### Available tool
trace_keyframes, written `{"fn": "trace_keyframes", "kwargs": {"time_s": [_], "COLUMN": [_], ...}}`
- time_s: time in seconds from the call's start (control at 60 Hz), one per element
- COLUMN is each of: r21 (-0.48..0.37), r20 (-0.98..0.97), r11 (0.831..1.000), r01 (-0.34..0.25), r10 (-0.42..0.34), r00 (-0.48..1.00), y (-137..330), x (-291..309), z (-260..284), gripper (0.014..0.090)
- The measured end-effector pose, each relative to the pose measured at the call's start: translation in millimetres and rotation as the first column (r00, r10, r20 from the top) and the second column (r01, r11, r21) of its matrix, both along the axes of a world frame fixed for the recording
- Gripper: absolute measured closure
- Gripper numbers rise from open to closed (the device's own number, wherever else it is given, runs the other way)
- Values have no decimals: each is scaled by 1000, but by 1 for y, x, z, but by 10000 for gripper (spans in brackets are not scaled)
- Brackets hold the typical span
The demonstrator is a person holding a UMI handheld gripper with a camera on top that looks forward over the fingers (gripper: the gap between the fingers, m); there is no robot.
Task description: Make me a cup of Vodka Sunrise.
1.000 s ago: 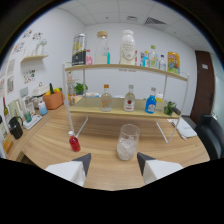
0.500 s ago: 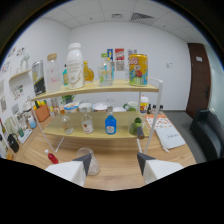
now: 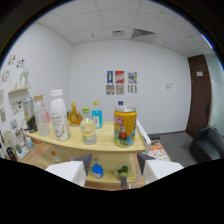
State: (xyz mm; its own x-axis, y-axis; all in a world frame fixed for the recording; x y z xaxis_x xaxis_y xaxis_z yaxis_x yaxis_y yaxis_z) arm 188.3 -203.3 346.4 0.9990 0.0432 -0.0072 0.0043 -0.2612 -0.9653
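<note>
**Shelf-top bottles ahead of an open, empty gripper**

- Gripper [image 3: 114, 167]: its two pale fingers [image 3: 70, 171] are standing well apart, gripping nothing; only the wooden shelf unit is showing in the gap between them.
- Top shelf [image 3: 102, 146]: a light wooden board is carrying a row of containers beyond the fingers.
- Yellow can [image 3: 124, 126]: a tall can with a red label is standing upright near the right end of the top shelf, closest to the front edge.
- Small clear bottle [image 3: 88, 128]: standing upright, green-capped, near the middle of the shelf.
- Blue bottle [image 3: 97, 115]: standing behind the small clear bottle, toward the back edge.
- Amber bottle [image 3: 74, 115]: round-bodied, sitting at the back, just beside the white bottle.
- White bottle [image 3: 59, 116]: a tall one, standing toward the left end.
- Clear bottle [image 3: 42, 118]: standing further left, beside the white bottle.
- Lower shelf: a blue container [image 3: 97, 170] is showing between the fingers.
- Posters [image 3: 119, 82]: hanging on the far wall.
</note>
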Motion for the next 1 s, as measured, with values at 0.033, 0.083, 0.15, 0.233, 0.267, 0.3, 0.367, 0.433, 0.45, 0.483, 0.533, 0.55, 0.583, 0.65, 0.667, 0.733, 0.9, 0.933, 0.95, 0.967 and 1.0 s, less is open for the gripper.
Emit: {"fn": "trace_keyframes", "kwargs": {"time_s": [0.033,0.083,0.15,0.233,0.267,0.3,0.367,0.433,0.45,0.483,0.533,0.55,0.583,0.65,0.667,0.733,0.9,0.933,0.95,0.967,1.0], "r21": [23,53,87,122,129,130,122,107,104,96,88,84,81,96,99,101,94,103,109,114,130], "r20": [-3,-15,-32,-28,-25,-22,-26,-32,-30,-25,-15,-10,-3,17,20,0,-33,-31,-26,-19,-7], "r11": [1000,999,996,991,990,989,990,991,991,992,993,993,994,990,990,989,989,987,986,986,984], "r01": [3,5,17,45,55,65,77,80,80,81,82,82,77,102,105,108,118,121,123,123,124], "r10": [-3,-5,-14,-42,-52,-63,-74,-77,-78,-79,-81,-81,-77,-105,-107,-109,-115,-118,-121,-121,-124], "r00": [1000,1000,999,999,998,998,997,996,997,997,997,997,997,994,994,994,993,992,992,992,992], "y": [6,15,28,47,55,63,76,85,86,89,99,101,101,104,104,103,98,94,92,88,81], "x": [1,2,5,12,14,17,21,23,23,24,23,23,23,30,29,29,30,30,31,32,32], "z": [12,28,45,58,60,60,53,48,47,44,35,32,32,31,32,33,36,42,45,50,59], "gripper": [198,196,196,195,194,196,199,233,248,289,327,344,393,505,505,510,531,532,531,534,534]}}
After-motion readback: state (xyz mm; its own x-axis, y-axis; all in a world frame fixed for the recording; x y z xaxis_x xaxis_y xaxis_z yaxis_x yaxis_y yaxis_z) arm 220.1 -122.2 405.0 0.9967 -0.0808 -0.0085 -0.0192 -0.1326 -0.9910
